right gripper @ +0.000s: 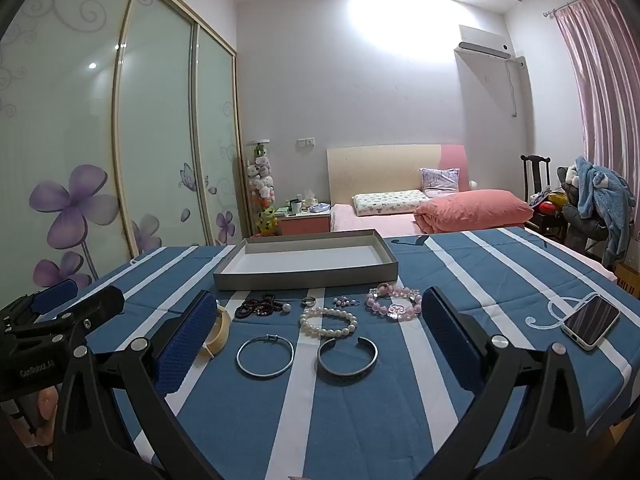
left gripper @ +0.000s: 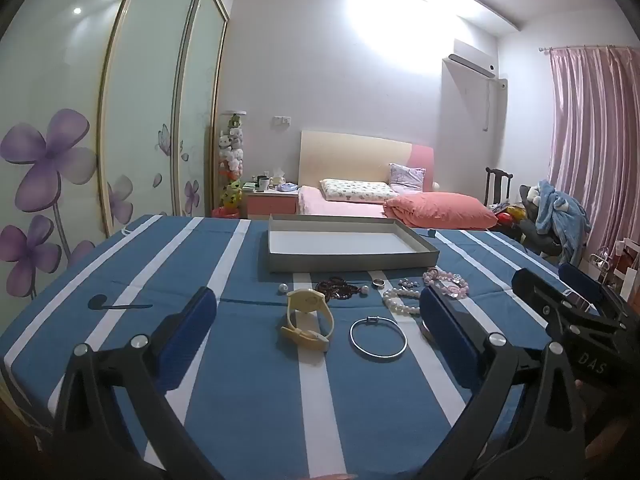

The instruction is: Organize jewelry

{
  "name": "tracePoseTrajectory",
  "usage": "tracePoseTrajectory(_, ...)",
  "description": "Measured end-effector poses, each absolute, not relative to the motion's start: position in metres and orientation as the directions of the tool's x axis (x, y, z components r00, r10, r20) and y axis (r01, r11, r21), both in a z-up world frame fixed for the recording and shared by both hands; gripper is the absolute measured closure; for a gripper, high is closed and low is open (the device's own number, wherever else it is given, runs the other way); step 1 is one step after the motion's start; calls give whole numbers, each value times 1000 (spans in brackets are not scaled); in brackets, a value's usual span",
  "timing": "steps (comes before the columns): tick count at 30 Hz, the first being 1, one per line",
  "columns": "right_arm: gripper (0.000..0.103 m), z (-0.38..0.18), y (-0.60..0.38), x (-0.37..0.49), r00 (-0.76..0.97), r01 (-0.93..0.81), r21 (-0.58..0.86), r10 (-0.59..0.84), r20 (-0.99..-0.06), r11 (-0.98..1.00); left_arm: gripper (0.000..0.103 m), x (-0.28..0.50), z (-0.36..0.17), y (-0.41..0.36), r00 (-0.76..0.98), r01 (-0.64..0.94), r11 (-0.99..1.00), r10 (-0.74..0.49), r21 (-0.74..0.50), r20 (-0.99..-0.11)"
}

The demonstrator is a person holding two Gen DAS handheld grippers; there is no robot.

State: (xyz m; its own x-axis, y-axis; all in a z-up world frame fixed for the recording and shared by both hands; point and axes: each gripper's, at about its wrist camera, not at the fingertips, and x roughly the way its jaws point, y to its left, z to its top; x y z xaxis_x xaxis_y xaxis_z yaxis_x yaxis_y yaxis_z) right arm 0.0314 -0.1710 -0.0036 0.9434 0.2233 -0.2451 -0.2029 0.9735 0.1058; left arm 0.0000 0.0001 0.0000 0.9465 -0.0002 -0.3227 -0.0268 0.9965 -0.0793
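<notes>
Lying flat just ahead, between the right gripper [right gripper: 314, 334]'s wide, empty fingers [right gripper: 186, 338]: silver bangle [right gripper: 264, 356] and dark cuff [right gripper: 347, 358]; left gripper [left gripper: 316, 338], also wide, faces the yellow watch [left gripper: 307, 318].

On the counter [right gripper: 500, 280], the tray [right gripper: 306, 276] lies behind a row of beads [right gripper: 260, 306], ring [right gripper: 308, 301] and bracelets [right gripper: 329, 322], two bangles [right gripper: 265, 356] in front, phone [right gripper: 591, 321] far right.

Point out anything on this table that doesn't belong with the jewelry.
The smartphone lies at the table's right edge, apart from the jewelry. The yellow watch is tipped on its side. The tray holds nothing yet.
</notes>
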Motion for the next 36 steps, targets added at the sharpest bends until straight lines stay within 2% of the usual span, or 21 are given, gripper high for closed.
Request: tracePoseTrajectory(36,2,-6,-171,31,944,-197,112,219,-247,974,4,2,-3,0,945,-35,996,5,-85,-327)
